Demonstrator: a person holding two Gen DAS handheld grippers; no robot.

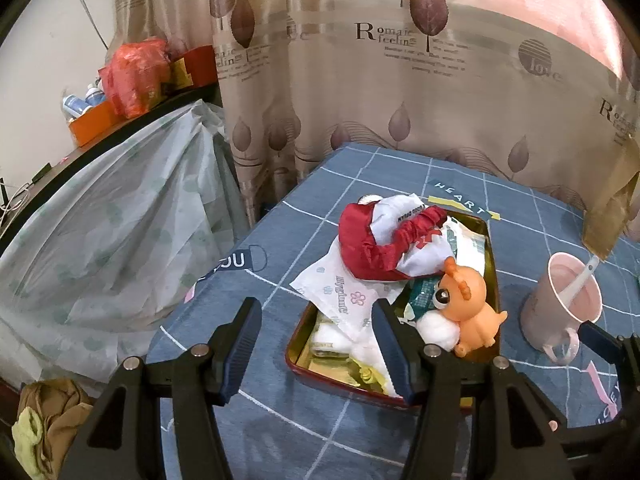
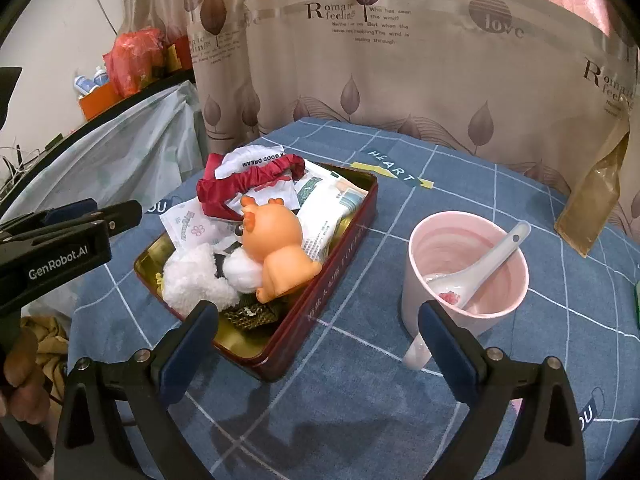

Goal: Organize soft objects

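The left tongs (image 1: 316, 346) hung apart and empty, their right finger over the near corner of the red tin (image 2: 344, 248). The right tongs (image 2: 320, 344), also apart, straddled tin and pink mug (image 2: 464, 264). The orange toy (image 2: 276, 248) and red scrunchie (image 1: 384, 248) lay heaped in the tin just ahead, nearer the left.

You had dark-red tin (image 2: 332, 256) with gold inside, white lettering on side. Toy (image 2: 276, 240) in it was orange; fluffy ball (image 2: 192, 276) white; cloth (image 1: 384, 240) red and white with black print. Tissue pack (image 1: 340, 292) white, pink flower marks. Cup (image 2: 468, 276) pale pink, spoon (image 2: 480, 264) white. Tablecloth (image 2: 360, 420) blue-grey, white grid lines. Curtain (image 2: 400, 80) beige, brown leaf pattern, dark lettering. Your gripper fingers (image 2: 180, 356) were black, blue pads.
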